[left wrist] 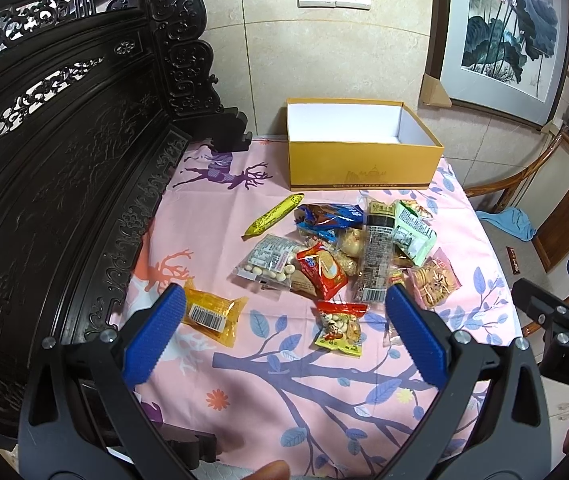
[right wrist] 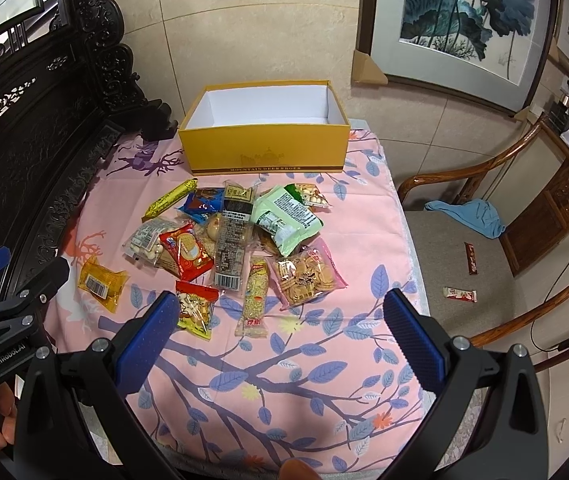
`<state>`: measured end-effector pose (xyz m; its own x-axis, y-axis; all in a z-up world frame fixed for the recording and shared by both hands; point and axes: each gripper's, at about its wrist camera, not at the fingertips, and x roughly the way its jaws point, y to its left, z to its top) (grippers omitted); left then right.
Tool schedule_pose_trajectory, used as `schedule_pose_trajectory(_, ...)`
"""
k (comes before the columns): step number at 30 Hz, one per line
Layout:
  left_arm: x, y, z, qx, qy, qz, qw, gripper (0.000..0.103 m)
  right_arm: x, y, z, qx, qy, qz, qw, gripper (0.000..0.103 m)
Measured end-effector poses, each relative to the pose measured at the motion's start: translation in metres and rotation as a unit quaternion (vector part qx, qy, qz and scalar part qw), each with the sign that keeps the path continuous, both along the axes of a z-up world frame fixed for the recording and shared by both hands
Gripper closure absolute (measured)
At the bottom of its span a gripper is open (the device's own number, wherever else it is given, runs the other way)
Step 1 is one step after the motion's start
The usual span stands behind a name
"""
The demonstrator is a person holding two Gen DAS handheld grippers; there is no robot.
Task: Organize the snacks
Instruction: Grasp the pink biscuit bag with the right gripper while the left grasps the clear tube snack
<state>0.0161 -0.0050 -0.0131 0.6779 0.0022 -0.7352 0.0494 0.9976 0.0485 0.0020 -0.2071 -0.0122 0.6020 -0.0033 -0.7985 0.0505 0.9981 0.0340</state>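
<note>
Both grippers, left gripper (left wrist: pixel 284 316) and right gripper (right wrist: pixel 280 316), hold their fingers wide apart and empty, near the snacks (right wrist: pixel 236 236) before the yellow box (right wrist: pixel 264 152).

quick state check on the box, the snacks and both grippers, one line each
yellow box: open, no lid on it, nothing seen inside
snack pile: loose on the cloth, outside the box
left gripper: open, holding nothing
right gripper: open, holding nothing
</note>
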Motion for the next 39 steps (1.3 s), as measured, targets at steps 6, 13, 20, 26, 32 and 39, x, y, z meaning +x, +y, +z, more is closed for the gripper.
schedule_pose_trajectory(6,0.014,0.015,-0.025,-0.013,0.018,0.009,0.9997,0.002,0.023,-0.014,-0.057,0.017,0.025,0.013,0.999,0.001)
schedule_pose_trajectory(13,0.033,0.036,-0.048,-0.012,0.036,0.029,0.9989,0.002,0.065,-0.027,-0.141,0.036,0.069,0.024,0.997,0.001)
schedule_pose_trajectory(20,0.06,0.031,-0.064,-0.019,0.038,0.005,0.9991,0.002,0.118,-0.041,-0.186,0.053,0.092,0.037,0.994,0.004)
schedule_pose_trajectory(26,0.085,0.01,-0.086,-0.032,0.049,-0.033,0.9977,0.002,0.132,-0.032,-0.211,-0.024,0.101,0.074,0.992,0.016)
schedule_pose_trajectory(32,0.099,-0.043,-0.111,-0.013,0.05,-0.11,0.9926,0.002,0.118,-0.04,-0.206,-0.037,0.08,0.105,0.991,0.036)
schedule_pose_trajectory(39,0.118,-0.102,-0.142,-0.012,0.048,-0.182,0.9821,0.002,0.111,-0.057,-0.199,-0.002,0.084,0.09,0.992,0.042)
